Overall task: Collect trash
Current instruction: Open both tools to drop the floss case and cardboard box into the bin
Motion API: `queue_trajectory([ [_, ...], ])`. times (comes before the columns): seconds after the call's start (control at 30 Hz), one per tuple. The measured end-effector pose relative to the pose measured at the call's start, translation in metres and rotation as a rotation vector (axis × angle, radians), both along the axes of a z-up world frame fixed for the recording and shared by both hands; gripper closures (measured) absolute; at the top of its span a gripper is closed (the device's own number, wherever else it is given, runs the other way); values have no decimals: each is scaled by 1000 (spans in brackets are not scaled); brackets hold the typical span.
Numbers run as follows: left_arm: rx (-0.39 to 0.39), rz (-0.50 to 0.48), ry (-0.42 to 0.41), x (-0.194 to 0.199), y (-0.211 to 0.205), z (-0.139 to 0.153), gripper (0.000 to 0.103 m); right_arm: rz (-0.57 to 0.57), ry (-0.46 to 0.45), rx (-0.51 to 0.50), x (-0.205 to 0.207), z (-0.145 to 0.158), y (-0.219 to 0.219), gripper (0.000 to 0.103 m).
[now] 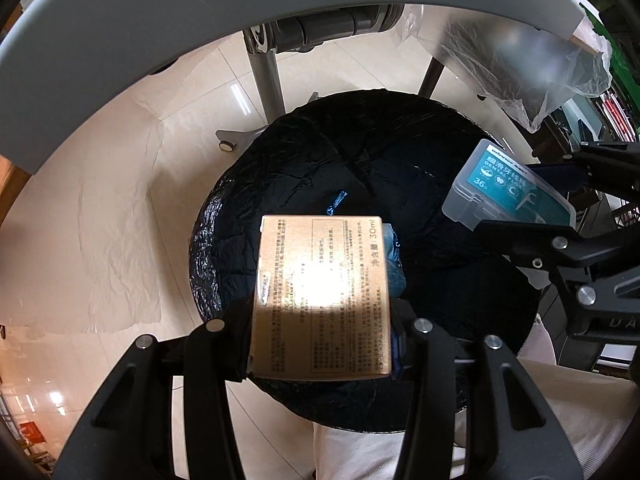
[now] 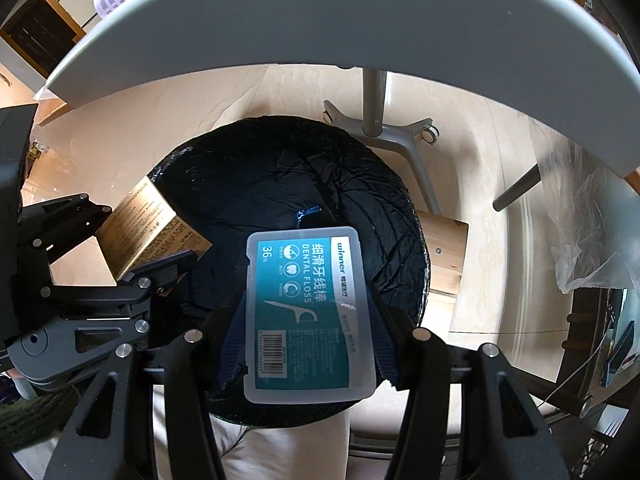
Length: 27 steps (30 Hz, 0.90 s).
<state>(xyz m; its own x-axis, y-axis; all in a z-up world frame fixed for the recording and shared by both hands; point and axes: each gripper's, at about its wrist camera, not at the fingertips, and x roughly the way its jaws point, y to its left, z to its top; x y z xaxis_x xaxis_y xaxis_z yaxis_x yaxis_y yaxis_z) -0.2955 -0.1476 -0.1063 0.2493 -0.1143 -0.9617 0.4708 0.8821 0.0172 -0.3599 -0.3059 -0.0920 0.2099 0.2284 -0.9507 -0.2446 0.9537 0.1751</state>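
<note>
Left claw (image 1: 320,344) closed tight on a gold box (image 1: 322,300), one pad pressing each long side. Held that way so the box cannot slip while carried. Right under this claw, a round trash bin (image 1: 360,184) lined with a black bag. Box hanging over the near part of the bin mouth, so a drop from here would likely land inside. Deep in the bag, just past the box, a small blue scrap (image 1: 335,202) already lying there.

Right claw (image 2: 310,332) closed too, gripping a clear floss case (image 2: 308,316) with a teal label. Blue pads (image 2: 236,332) squeezing the two long edges, flat label side facing the camera. Also pointed down at the same bin (image 2: 320,184), with the case over the near rim. Gold box (image 2: 148,228) and left claw (image 2: 152,248) showing off to the left of this claw, over the bin's edge.

Both pieces of trash up in the air, not yet in the bag. Both brought over the one bin probably to let go together and save a trip. Next step, most likely: open each claw and let the things fall. Some risk for the floss case, sitting close to the rim, of tipping out onto the floor (image 2: 120,128). Grey bench (image 2: 280,20) edge arching beyond both claws, past the bin.
</note>
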Motion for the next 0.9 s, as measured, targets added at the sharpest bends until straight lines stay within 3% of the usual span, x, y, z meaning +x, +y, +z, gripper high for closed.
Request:
queue_trajectory([
  [0.47, 8, -18, 6, 5, -7, -3, 55, -9, 16, -12, 9, -6, -2, 49],
  [0.57, -50, -25, 16, 5, -6, 0, 54, -16, 14, -10, 10, -6, -4, 49],
  [0.6, -70, -23, 17, 6, -5, 1, 49, -22, 12, -7, 10, -6, -6, 48],
  [0.63, -82, -15, 14, 6, -3, 3, 39, -35, 8, -1, 10, -5, -9, 40],
  [0.7, -99, 7, 4, 8, 1, 6, 32, -66, 2, 12, 10, -3, -16, 31],
  [0.9, -119, 33, 6, 2, 12, 23, 32, -137, 3, 60, 2, 12, -39, 30],
])
